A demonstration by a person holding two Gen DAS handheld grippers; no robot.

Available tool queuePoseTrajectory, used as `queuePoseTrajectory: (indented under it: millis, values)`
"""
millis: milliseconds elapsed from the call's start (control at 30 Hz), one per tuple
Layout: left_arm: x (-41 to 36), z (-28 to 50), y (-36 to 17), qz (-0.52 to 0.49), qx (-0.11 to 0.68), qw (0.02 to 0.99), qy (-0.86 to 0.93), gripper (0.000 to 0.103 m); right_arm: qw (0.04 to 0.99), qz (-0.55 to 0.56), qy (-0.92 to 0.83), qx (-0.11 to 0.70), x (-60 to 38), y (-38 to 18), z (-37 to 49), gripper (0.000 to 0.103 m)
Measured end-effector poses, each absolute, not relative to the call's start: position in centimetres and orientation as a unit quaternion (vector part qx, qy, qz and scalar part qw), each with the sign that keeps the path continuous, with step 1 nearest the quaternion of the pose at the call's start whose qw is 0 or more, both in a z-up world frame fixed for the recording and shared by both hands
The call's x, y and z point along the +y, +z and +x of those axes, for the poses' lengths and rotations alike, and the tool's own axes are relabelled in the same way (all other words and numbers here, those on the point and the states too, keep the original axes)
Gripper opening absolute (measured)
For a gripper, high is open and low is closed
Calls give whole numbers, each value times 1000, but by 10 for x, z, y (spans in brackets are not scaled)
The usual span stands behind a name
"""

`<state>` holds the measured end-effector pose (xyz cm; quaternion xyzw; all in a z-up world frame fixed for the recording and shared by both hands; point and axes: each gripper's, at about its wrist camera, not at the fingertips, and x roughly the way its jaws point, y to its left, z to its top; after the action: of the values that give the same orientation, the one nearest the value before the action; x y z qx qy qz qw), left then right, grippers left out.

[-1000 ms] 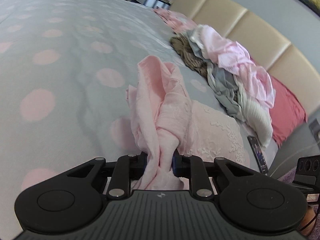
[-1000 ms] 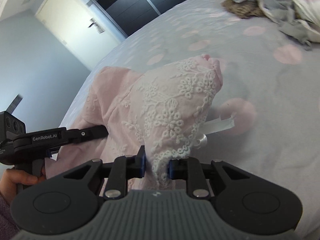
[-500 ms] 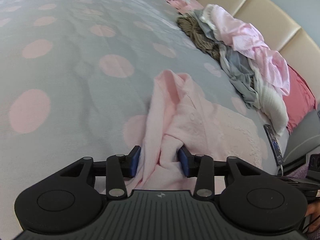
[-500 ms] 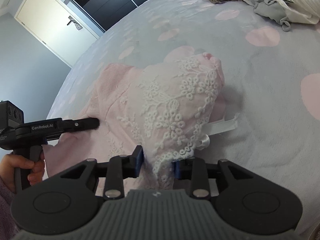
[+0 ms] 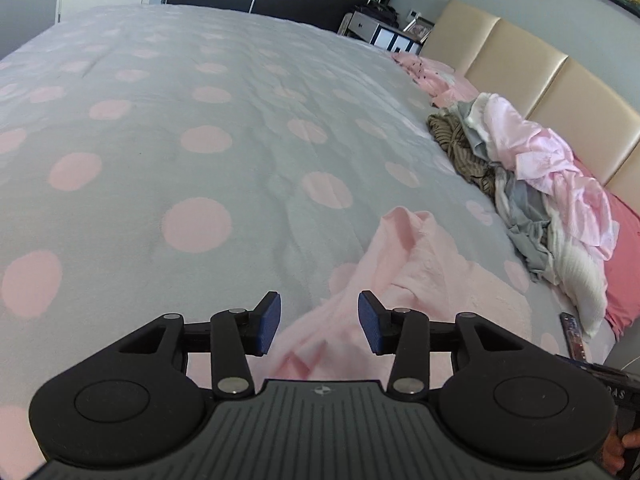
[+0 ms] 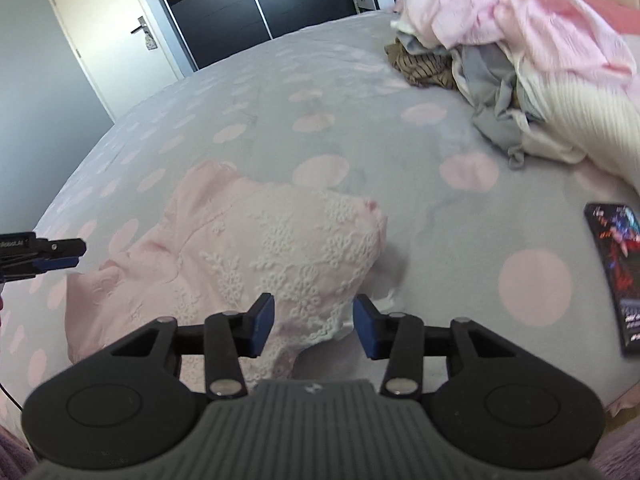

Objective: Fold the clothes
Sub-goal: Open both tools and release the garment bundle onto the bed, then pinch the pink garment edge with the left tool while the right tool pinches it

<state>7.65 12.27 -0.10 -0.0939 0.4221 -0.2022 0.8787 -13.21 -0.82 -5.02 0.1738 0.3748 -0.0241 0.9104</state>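
Pink garment (image 6: 256,256) laid flat on bed (image 5: 200,120), just ahead of both grippers. Left gripper (image 5: 319,322) parted, empty. Right gripper (image 6: 313,326) opening, lace hem released beneath.

Open bedspread (image 5: 200,128) leftward; clothes pile (image 6: 520,60) and phone (image 6: 616,276) rightward.

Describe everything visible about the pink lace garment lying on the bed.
The pink garment is soft pale pink cloth with a white floral lace panel and a scalloped lace hem. It lies crumpled and loosely bunched on the grey, pink-dotted bedspread, apart from the clothes pile. Neither the left gripper nor the right gripper, whose jaws are opening, grips it.
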Motion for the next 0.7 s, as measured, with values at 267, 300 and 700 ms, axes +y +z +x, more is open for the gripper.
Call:
queuePoseTrajectory:
  millis: [267, 300, 700]
  values:
    - [94, 24, -1, -109, 411, 876, -228, 40, 903, 78, 92, 412, -9, -27, -88, 37]
    - [89, 21, -5, -106, 408, 877, -230, 40, 902, 54, 107, 414, -8, -25, -81, 36]
    - [99, 43, -77, -121, 459, 873, -112, 17, 897, -12, 174, 406, 0, -72, -14, 35]
